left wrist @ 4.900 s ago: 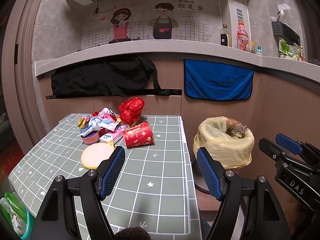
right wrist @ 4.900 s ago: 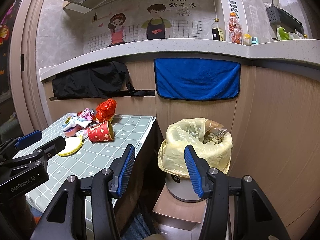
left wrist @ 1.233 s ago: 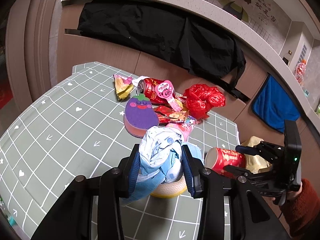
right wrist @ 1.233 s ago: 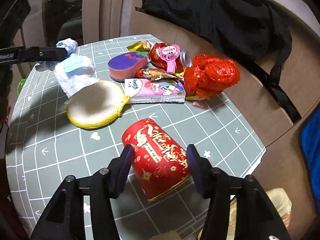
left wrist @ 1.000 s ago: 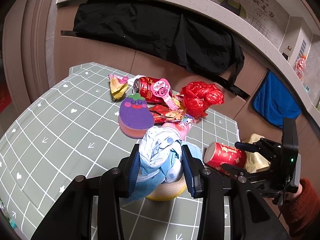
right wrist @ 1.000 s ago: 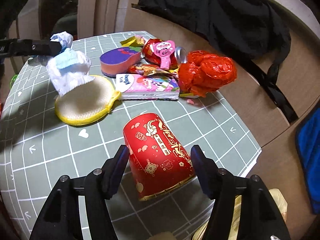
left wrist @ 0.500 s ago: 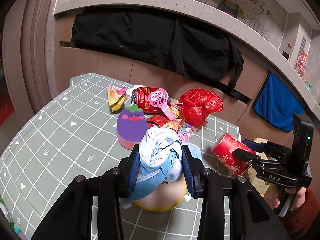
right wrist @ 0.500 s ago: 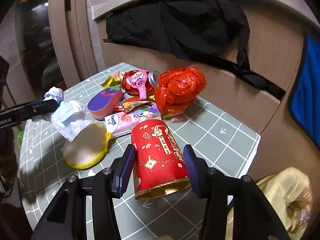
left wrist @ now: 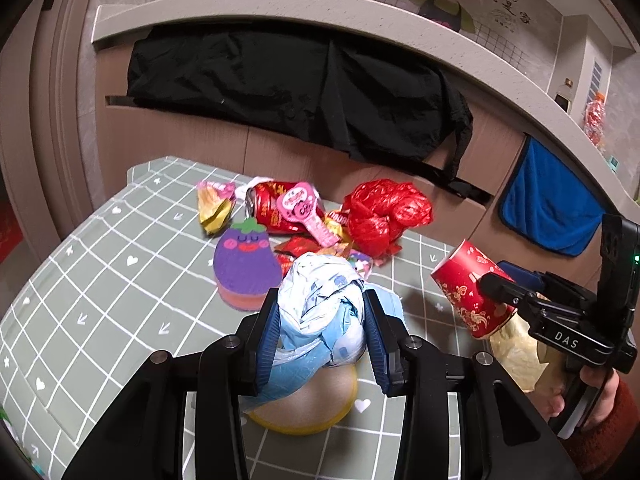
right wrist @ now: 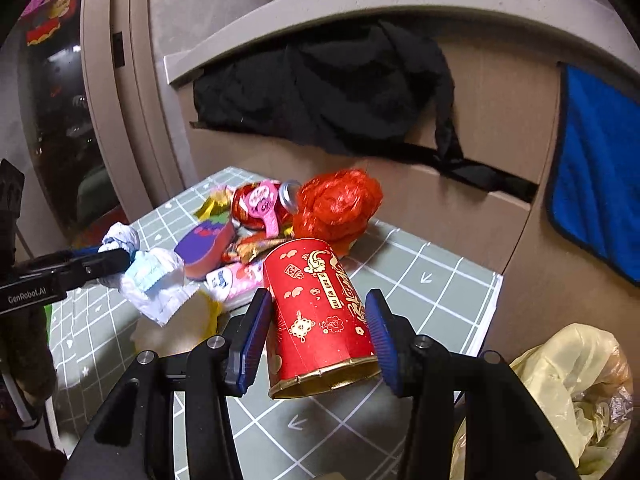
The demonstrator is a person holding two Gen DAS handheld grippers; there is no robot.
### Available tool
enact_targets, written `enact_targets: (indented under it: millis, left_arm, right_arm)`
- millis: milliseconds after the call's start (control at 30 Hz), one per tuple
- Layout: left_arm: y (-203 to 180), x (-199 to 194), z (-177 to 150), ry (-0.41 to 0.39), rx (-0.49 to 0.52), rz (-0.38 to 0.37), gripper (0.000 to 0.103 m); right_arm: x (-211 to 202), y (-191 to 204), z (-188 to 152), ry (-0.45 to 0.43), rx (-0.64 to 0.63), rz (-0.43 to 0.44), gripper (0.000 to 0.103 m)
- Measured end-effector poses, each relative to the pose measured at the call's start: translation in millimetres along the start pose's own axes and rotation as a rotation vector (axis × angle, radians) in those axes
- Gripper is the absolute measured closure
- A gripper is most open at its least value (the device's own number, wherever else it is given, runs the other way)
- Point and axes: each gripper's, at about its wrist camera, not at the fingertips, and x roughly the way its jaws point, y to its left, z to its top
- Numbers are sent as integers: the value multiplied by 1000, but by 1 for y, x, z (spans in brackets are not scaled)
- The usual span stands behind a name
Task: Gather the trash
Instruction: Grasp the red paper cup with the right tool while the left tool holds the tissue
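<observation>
Two pieces of trash are held clear of the worktop [left wrist: 100, 264]: the left gripper [left wrist: 320, 332] has its fingers pressed into a soft, light crumpled wad [left wrist: 320, 320], above the yellow pad [left wrist: 304, 404]. The right gripper [right wrist: 316, 340] clamps a red paper cup [right wrist: 320, 312] across its wall, right of that pad; thin and crushable, it likely wants gentle pressure.

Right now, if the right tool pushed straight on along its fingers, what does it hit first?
The right tool already holds the red paper cup. Beyond the cup, the red plastic bag in the trash pile looks first in line, though depth is hard to judge.

Red paper cup [right wrist: 320, 312] tilted, crumpled white-blue wad [left wrist: 324, 312], both held aloft
</observation>
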Motion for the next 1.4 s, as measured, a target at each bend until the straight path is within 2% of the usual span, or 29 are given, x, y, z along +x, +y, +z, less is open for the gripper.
enact_targets:
  millis: [400, 433, 567, 633, 700, 733, 800, 833, 867, 967, 1100, 1233, 1300, 1400]
  left_arm:
    - [-21, 2, 14, -25, 33, -16, 62]
    - [-26, 2, 18, -35, 42, -21, 62]
    - [-55, -1, 33, -106, 99, -38, 62]
    - [-66, 2, 40, -127, 114, -33, 62]
    - [-70, 5, 47, -126, 94, -60, 62]
    - [-69, 4, 48, -133, 93, -54, 62]
    - [-65, 4, 48, -144, 90, -34, 62]
    - [-60, 4, 49, -139, 82, -31, 62]
    - [-55, 5, 49, -131, 73, -26, 62]
    - [-36, 9, 45, -101, 38, -10, 62]
    - [-10, 11, 34, -76, -3, 2, 62]
    - [13, 13, 26, -51, -58, -5, 62]
    - [24, 13, 23, -48, -78, -11, 62]
    - [38, 12, 19, -45, -96, -15, 62]
  right_arm:
    - [-13, -8, 2, -49, 20, -19, 61]
    - [-15, -10, 3, -49, 20, -25, 95]
    - [-28, -23, 9, -74, 31, -50, 95]
    - [-27, -33, 10, -69, 58, -25, 95]
    - [-26, -37, 8, -69, 71, 15, 94]
    - [-24, -38, 7, -66, 68, 29, 94]
    - [-17, -38, 3, -44, 65, 61, 82]
    - [-13, -36, 1, -29, 71, 81, 70]
    - [-7, -34, -1, -12, 77, 100, 65]
    - [12, -28, -8, 33, 114, 130, 65]
    - [37, -30, -12, 61, 240, 140, 65]
    - [58, -32, -9, 57, 373, 108, 64]
    - [72, -28, -10, 78, 424, 59, 62]
    - [84, -21, -17, 94, 471, 28, 52]
